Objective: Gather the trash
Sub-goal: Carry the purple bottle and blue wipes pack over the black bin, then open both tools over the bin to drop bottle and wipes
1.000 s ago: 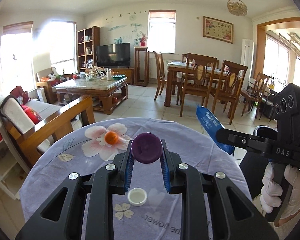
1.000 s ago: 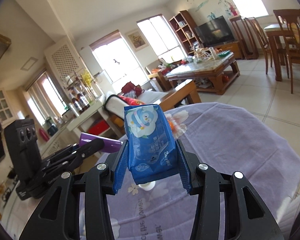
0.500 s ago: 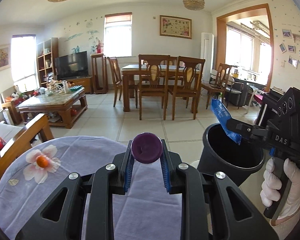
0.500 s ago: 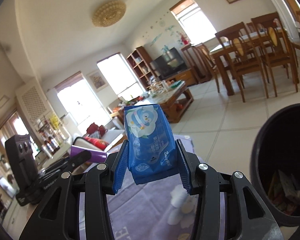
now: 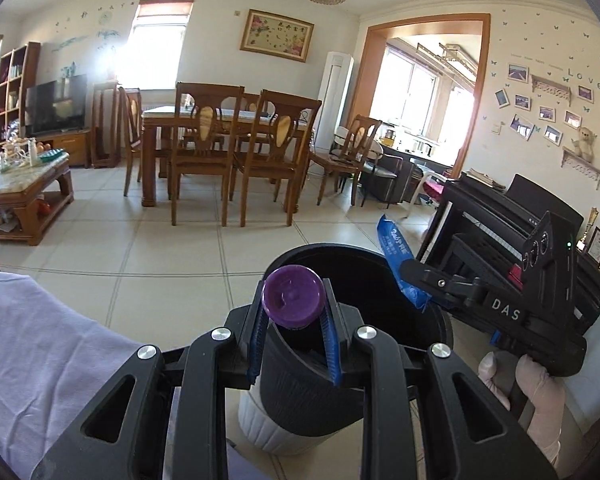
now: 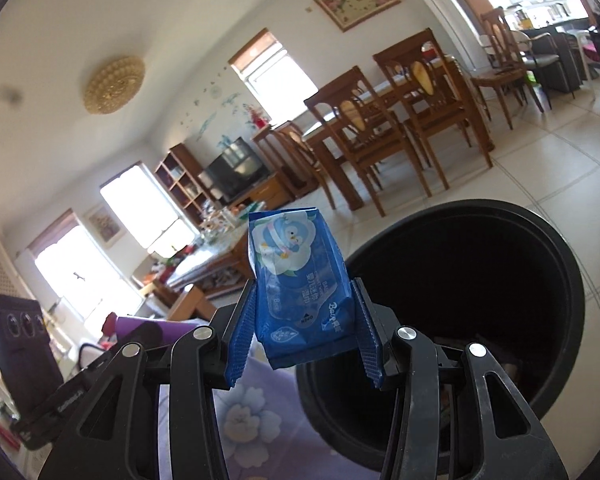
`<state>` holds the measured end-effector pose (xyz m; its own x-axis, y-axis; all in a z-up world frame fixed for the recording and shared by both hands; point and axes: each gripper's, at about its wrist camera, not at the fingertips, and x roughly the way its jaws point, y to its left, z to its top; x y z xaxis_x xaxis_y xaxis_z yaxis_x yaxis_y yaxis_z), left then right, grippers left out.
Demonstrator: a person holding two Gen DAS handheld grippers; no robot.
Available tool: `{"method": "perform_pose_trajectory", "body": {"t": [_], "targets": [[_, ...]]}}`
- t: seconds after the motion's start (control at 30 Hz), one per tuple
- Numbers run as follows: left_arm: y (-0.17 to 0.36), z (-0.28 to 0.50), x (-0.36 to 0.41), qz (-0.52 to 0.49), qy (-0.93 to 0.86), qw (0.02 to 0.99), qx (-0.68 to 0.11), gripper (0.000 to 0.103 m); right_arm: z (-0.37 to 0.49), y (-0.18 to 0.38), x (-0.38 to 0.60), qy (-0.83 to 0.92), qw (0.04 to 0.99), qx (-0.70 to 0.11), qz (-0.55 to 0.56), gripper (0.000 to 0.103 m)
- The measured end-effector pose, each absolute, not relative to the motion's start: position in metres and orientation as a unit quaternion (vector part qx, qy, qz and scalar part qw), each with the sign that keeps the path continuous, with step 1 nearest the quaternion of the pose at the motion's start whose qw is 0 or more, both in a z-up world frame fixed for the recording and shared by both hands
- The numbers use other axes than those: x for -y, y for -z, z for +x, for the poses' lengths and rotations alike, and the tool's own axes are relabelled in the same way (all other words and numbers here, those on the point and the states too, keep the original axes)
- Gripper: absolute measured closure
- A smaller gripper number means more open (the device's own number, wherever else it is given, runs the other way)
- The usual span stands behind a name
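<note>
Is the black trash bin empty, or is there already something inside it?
Not empty: the bin shows some scraps at its dark bottom; what they are, cannot tell.

I'm looking at a glossy blue plastic pack (image 6: 300, 288), its film creased and catching the light. The purple cap (image 5: 293, 295) reads as smooth plastic with a dull sheen. Both grippers are matt black plastic with bright metal screws and ribbed blue pads (image 5: 331, 344). The bin (image 5: 364, 344) is black, finely ribbed outside, white at its base, plastic I think. Lilac cloth (image 5: 40, 360) drapes softly. The floor tiles (image 5: 140, 248) shine; the chairs (image 5: 204, 148) are varnished wood.
</note>
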<state>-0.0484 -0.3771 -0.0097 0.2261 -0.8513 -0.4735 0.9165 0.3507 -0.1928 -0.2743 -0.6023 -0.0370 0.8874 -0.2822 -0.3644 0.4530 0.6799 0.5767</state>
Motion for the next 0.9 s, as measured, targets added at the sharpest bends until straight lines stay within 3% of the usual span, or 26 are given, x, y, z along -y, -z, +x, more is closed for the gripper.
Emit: {"method": "perform_pose_trajectory", "body": {"t": [0.5,0.77,0.9], "targets": [[0.081,-0.078,0.458,0.142,0.576,0.735,-0.328,0.078,-0.251,0.110,0.652,0.291,0.855,-0.189,0.386,0.056],[0.083,-0.086,0.453,0.159,0.574,0.730,-0.335,0.077,-0.246,0.106,0.645,0.296,0.851,-0.188,0.390,0.055],[0.080,-0.089,0.449,0.157,0.570,0.736,-0.328,0.076,-0.246,0.102,0.639,0.297,0.854,-0.185,0.384,0.047]]}}
